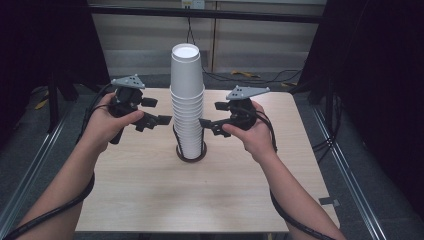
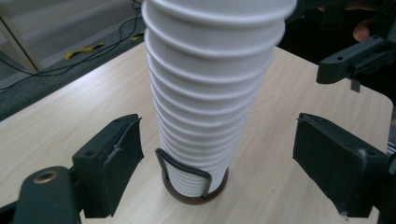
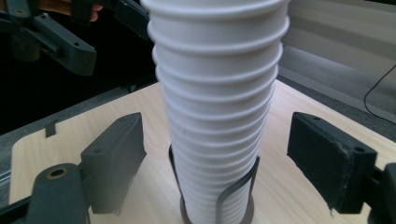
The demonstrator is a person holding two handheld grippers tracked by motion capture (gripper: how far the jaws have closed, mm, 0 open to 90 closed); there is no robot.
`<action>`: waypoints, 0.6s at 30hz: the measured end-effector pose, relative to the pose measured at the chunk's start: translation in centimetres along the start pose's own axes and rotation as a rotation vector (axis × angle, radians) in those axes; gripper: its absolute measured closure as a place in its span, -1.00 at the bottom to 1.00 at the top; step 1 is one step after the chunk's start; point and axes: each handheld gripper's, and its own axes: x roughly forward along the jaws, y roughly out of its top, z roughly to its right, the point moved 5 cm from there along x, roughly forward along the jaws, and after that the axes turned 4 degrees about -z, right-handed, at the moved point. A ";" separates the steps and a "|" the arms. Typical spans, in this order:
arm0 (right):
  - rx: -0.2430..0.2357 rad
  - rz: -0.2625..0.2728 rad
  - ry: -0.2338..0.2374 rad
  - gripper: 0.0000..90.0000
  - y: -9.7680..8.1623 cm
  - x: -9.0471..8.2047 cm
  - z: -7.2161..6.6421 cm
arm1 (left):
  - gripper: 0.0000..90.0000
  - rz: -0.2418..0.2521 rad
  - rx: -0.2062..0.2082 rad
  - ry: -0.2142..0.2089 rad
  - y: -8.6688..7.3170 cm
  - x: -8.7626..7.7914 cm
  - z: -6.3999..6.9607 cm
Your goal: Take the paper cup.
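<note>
**One white cup stack, two gripper mouths gaping**

My left hand-held gripper (image 1: 159, 120) is spread wide, gripping nothing. My right hand-held gripper (image 1: 210, 125) is spread too. Between them the stack of white paper cups (image 1: 188, 102) stands upright in its dark ring holder (image 1: 191, 153) mid-worktop (image 1: 150, 190). No readable writing. Rims crowd together; I can't count them exactly.

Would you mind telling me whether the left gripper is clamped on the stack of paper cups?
No, the left gripper has its jaws wide apart on either side of the cup stack, touching nothing.
</note>
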 end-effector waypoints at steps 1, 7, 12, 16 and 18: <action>0.000 0.001 -0.008 -0.59 0.3 0.1 0.1 | -0.66 0.001 -0.001 0.001 0.2 -0.1 0.0; -0.005 0.018 -0.021 -0.58 2.1 0.6 0.1 | -0.67 0.019 0.013 0.004 2.5 -0.4 -0.1; -0.013 0.023 -0.023 -0.58 3.0 1.4 0.0 | -0.67 0.039 0.032 0.004 4.3 -0.4 0.0; -0.006 0.027 -0.024 -0.54 3.3 2.1 -0.2 | -0.67 0.056 0.040 0.020 5.6 -0.2 -0.2; -0.001 0.036 -0.030 -0.54 3.4 2.3 -0.2 | -0.68 0.070 0.032 0.014 6.2 0.2 -0.2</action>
